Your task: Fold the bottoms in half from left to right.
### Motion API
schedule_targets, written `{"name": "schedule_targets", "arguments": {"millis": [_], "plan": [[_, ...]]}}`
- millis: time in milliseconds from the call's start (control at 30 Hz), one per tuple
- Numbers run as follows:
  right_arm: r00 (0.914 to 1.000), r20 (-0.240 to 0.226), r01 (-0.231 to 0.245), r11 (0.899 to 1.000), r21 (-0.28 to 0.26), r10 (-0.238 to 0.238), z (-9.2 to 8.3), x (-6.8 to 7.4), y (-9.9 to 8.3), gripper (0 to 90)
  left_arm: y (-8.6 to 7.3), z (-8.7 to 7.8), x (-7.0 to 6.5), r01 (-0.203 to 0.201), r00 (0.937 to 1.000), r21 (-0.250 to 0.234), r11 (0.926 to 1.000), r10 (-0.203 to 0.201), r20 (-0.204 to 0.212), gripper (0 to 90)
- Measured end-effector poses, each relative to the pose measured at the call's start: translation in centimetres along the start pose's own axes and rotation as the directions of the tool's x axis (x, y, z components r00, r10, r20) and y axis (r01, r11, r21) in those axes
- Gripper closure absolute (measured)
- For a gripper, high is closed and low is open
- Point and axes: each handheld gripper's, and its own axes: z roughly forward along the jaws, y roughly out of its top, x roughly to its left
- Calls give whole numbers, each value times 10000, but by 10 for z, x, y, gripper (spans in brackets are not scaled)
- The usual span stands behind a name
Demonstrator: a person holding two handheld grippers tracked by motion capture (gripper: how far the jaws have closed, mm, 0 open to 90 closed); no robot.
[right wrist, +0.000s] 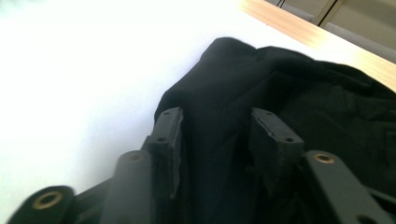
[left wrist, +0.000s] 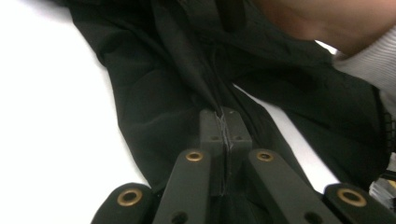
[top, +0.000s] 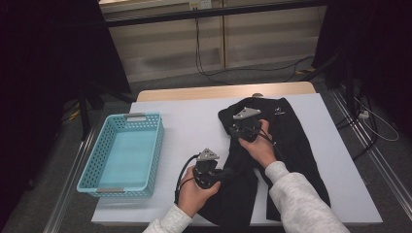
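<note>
Fabric of the crumpled black cloth garment (left wrist: 154,107) sits pinched in my clenched left gripper (left wrist: 225,125); my right gripper (right wrist: 215,128), jaws parted, straddles its fold at twelve o'clock.

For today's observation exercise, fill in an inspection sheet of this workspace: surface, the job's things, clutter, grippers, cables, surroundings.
Surface: white table top, wooden strip along its far edge.
Job's things: black garment lying crumpled on the table's right half; turquoise basket at the left, holding nothing.
Clutter: nothing seen.
Grippers: left gripper, jaws shut on a fold of the garment; right gripper, jaws apart over the garment's far edge, cloth between them, pads not pressing.
Cables: black cable looping from the left gripper; more cables on the floor behind.
Surroundings: dark curtains at both sides, pale wall panels behind.
</note>
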Motion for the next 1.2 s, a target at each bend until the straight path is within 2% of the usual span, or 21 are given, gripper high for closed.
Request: {"name": "schedule_targets", "arguments": {"millis": [100,200,267,367,433,467,500,567,633,767,833,900,967,1000,1033,1067,1100,1133,1167,1200], "plan": [[10000,-3,-40,10000,-25,40,4,-1,6,514,1,-1,0,52,10000,-84,10000,-52,22,893],[9999,-130,14,10000,-26,-15,8,2,9,504,1,-3,2,148,9999,-126,9998,-147,57,893],[9996,-215,164,9998,111,-161,14,6,9,529,0,-4,3,203,9998,-88,9998,-203,32,893],[9989,-350,340,9980,539,-321,23,11,5,596,-2,-4,3,248,9997,-64,9997,-248,24,893],[9992,-261,332,9965,765,-313,25,9,2,684,-3,-4,2,274,9996,-34,9996,-274,14,893],[9996,-181,223,9970,741,-210,25,6,1,768,-3,-4,2,272,9996,-31,9996,-272,22,893],[9993,-372,92,9974,721,-65,24,3,1,859,-3,-4,2,274,9996,-56,9996,-274,17,894],[9989,-445,-153,9989,439,172,18,-4,2,899,0,-4,0,275,9995,-97,9996,-274,140,894],[9963,-627,-580,9981,208,592,11,-12,5,900,4,-4,-4,258,9994,-247,9994,-252,242,894],[9954,-472,-835,9965,-73,831,-11,-33,9,900,20,3,-15,188,9981,-511,9985,-157,600,894],[9910,-566,-1231,9918,-335,1211,-25,-47,10,900,28,8,-23,30,9970,-632,9980,20,778,895],[9885,-386,-1483,9870,-617,1461,-41,-65,12,900,42,13,-33,-79,9943,-756,9971,159,1058,895],[9843,66,-1747,9799,-963,1762,-59,-90,11,900,58,21,-48,-286,9897,-965,9949,418,1369,895],[9791,337,-1960,9749,-1059,2005,-69,-104,9,900,65,27,-55,-270,9851,-1094,9936,450,1658,895],[9681,792,-2270,9657,-1258,2378,-79,-120,6,900,72,33,-63,-299,9800,-1183,9925,524,1921,893],[9511,1176,-2664,9511,-1562,2857,-88,-137,1,900,77,39,-70,-555,9785,-1377,9889,813,1896,876],[9396,1271,-2973,9417,-1576,3179,-93,-152,-6,824,81,45,-73,-859,9786,-1422,9861,1103,1738,764],[9324,1385,-3192,9403,-1179,3339,-94,-162,-12,633,84,49,-73,-847,9799,-1279,9882,1059,1692,586],[9290,1622,-3240,9428,-781,3326,-96,-168,-18,635,84,50,-71,-963,9821,-1217,9879,1142,1499,497],[9287,1846,-3130,9468,-744,3215,-100,-169,-24,668,82,49,-67,-1287,9813,-1190,9845,1438,1281,495]]}}
